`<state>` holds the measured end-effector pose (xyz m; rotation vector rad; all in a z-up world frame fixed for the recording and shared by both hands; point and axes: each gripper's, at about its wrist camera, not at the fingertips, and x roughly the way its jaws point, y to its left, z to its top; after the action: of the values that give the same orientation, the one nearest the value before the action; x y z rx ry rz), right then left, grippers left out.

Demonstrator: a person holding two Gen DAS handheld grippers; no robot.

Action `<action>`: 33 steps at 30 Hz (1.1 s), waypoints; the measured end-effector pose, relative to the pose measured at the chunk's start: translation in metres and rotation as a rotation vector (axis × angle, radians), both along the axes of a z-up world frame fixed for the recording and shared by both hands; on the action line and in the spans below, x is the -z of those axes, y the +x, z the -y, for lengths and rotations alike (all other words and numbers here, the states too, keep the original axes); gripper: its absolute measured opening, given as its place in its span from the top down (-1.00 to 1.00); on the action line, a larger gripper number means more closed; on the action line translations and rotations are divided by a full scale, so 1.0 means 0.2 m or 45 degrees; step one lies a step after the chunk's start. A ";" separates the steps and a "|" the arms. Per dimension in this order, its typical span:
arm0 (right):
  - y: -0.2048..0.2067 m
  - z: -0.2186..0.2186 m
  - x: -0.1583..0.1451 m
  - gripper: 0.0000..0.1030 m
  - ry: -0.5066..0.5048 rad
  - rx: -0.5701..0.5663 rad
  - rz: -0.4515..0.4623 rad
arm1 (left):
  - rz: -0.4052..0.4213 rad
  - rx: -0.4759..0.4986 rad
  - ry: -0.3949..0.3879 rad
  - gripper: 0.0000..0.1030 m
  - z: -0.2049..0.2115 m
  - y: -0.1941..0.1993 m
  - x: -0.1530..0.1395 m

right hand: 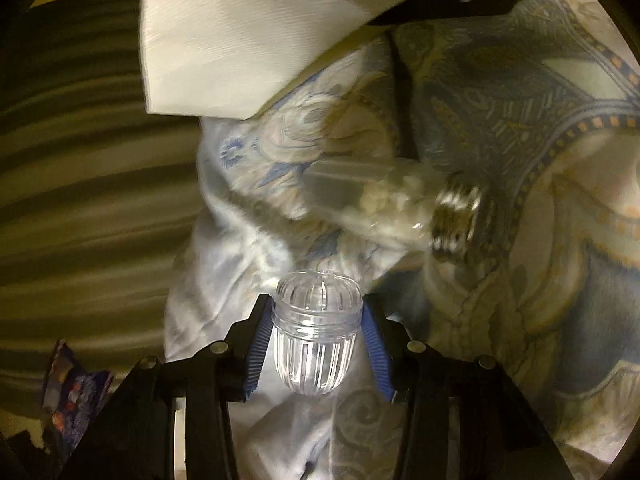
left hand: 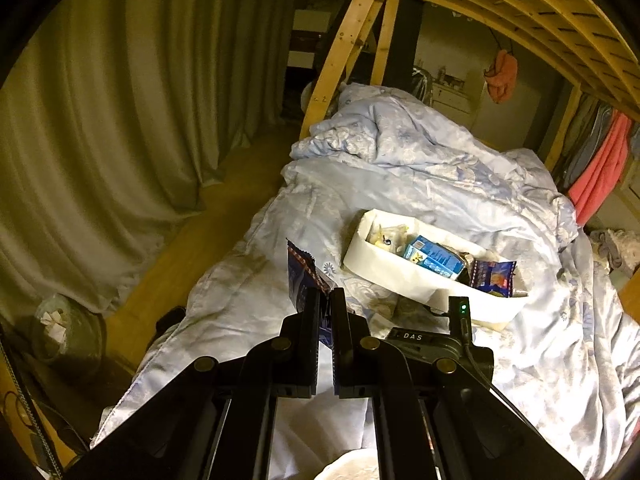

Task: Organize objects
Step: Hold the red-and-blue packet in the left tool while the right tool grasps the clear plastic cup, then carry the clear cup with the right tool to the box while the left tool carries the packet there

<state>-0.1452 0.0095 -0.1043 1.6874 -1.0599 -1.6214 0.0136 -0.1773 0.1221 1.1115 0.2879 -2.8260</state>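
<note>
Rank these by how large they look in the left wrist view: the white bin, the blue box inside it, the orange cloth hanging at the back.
1. white bin
2. blue box
3. orange cloth, though it hangs farther away, so its true size is unsure.

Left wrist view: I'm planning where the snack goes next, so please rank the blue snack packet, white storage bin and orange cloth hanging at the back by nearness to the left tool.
1. Blue snack packet: gripped in the left tool.
2. White storage bin: ahead and right, on the quilt.
3. Orange hanging cloth: far back, upper right.

Left claw [left hand: 325, 300] — blue packet [left hand: 301, 276] pinched
</note>
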 end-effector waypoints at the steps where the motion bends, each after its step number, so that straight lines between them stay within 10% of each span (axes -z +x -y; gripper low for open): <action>1: 0.01 0.00 0.00 0.17 -0.043 -0.007 -0.002 | 0.001 -0.003 -0.009 0.90 0.00 0.00 0.00; 19: 0.04 -0.31 -0.51 0.17 -0.333 0.069 -0.395 | -0.057 0.045 0.041 0.90 -0.15 0.02 -0.10; 26: 0.02 -0.64 -0.77 0.17 -0.225 0.311 -0.670 | -0.062 0.026 -0.039 0.90 -0.38 -0.06 -0.15; 33: -0.07 -0.93 -0.77 0.17 -0.045 0.475 -0.667 | -0.050 0.109 -0.020 0.90 -0.68 -0.27 -0.12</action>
<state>-0.1593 0.1962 0.0490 0.9823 -1.1556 -2.1060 -0.0395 -0.0417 0.1462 1.0922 0.2260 -2.9222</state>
